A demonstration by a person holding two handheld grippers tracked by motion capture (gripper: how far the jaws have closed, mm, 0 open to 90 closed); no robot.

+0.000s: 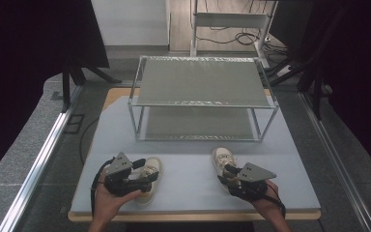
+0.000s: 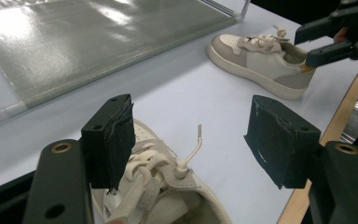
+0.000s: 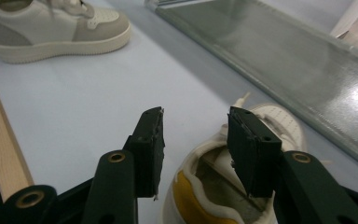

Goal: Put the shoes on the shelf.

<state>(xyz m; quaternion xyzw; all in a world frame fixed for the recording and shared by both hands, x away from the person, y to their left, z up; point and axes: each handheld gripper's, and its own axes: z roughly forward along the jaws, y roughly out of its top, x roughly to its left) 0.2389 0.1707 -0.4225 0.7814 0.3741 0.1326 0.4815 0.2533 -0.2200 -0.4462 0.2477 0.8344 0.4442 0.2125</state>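
Two cream and grey sneakers lie on the pale blue table top. The left shoe (image 1: 151, 170) (image 2: 168, 186) sits under my left gripper (image 1: 145, 175) (image 2: 191, 116), whose jaws stand wide open above its laces and tongue. Around the heel of the right shoe (image 1: 221, 158) (image 3: 279, 122) my right gripper (image 1: 226, 175) (image 3: 196, 122) is open. One of its jaws is outside the collar and the other over the shoe's opening, and the pads do not press on it. The left gripper view shows the right shoe (image 2: 261, 58) with the right gripper (image 2: 335, 39) at its heel.
A two-shelf metal and glass rack (image 1: 203, 82) (image 2: 74, 42) (image 3: 284, 51) stands on the table behind the shoes. The table's wooden front edge (image 1: 193, 216) runs close to both hands. The left shoe (image 3: 51, 28) shows far off in the right gripper view.
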